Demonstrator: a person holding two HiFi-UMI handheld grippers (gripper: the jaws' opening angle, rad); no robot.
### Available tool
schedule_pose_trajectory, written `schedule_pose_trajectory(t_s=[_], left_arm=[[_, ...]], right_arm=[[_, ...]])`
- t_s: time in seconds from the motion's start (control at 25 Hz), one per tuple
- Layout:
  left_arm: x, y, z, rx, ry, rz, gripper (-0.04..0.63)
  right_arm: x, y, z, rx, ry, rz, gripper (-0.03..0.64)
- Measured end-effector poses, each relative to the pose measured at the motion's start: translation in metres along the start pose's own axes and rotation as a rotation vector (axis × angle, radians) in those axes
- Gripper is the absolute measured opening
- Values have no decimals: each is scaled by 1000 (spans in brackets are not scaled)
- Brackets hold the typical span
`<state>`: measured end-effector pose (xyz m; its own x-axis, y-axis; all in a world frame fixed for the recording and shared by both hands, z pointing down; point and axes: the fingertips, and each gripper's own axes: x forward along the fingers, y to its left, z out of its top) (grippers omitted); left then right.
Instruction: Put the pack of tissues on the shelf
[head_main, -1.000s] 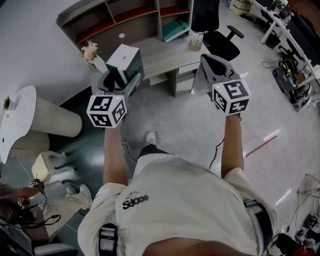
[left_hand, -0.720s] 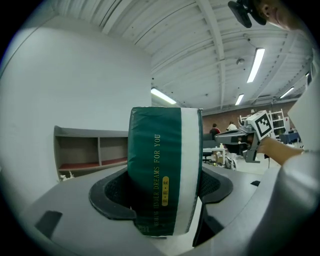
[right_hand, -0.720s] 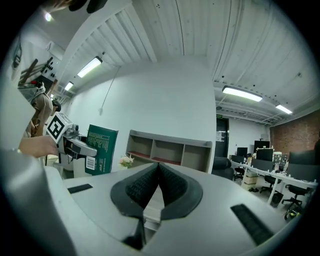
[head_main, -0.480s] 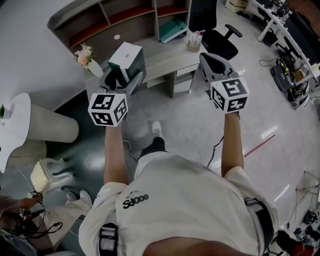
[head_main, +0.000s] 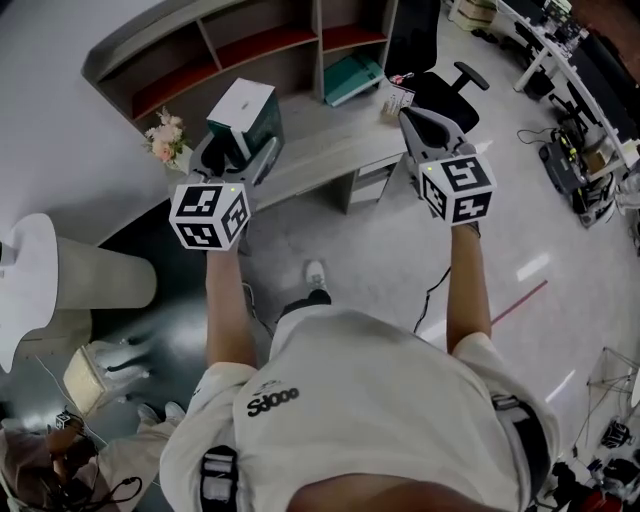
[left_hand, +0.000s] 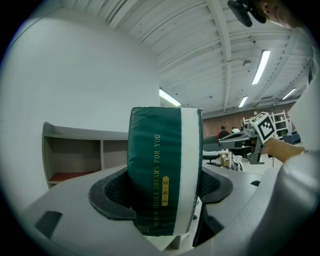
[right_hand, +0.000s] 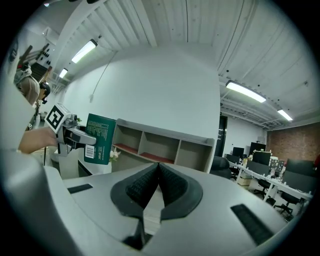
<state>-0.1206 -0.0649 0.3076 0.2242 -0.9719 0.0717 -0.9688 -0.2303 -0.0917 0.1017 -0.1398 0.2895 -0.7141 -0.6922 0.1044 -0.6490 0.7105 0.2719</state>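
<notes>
Grey shelf (head_main: 205, 50) backs a pale desk (head_main: 322, 148). Left gripper (head_main: 240, 158), arm outstretched, pinches the green pack of tissues (head_main: 243, 113); right gripper (head_main: 415, 122) alongside is pressed together.

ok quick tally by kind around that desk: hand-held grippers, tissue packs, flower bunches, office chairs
hand-held gripper: 2 (left hand-held gripper, right hand-held gripper)
pack of tissues: 1
flower bunch: 1
office chair: 1
total: 5

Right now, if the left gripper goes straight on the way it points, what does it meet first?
Probably the shelf: the left gripper, shut on the pack of tissues, points at its open compartments. Depth is unclear.
</notes>
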Motion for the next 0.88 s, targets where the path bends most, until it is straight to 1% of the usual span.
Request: schedule_pose_trajectory(t_s=[0.12, 0.28, 0.52, 0.72, 0.88], left_arm=[[19, 25, 0, -10, 12, 4, 365], [43, 50, 3, -15, 11, -11, 365], [80, 82, -1, -30, 15, -36, 365], [104, 112, -3, -5, 28, -56, 365], [123, 142, -6, 2, 14, -65, 365]], right_arm=[[25, -7, 4, 17, 3, -5, 6], [54, -14, 10, 25, 9, -14, 6], [96, -23, 0, 3, 67, -32, 6], [132, -29, 2, 35, 73, -40, 6], [159, -31, -2, 69, 67, -75, 6]])
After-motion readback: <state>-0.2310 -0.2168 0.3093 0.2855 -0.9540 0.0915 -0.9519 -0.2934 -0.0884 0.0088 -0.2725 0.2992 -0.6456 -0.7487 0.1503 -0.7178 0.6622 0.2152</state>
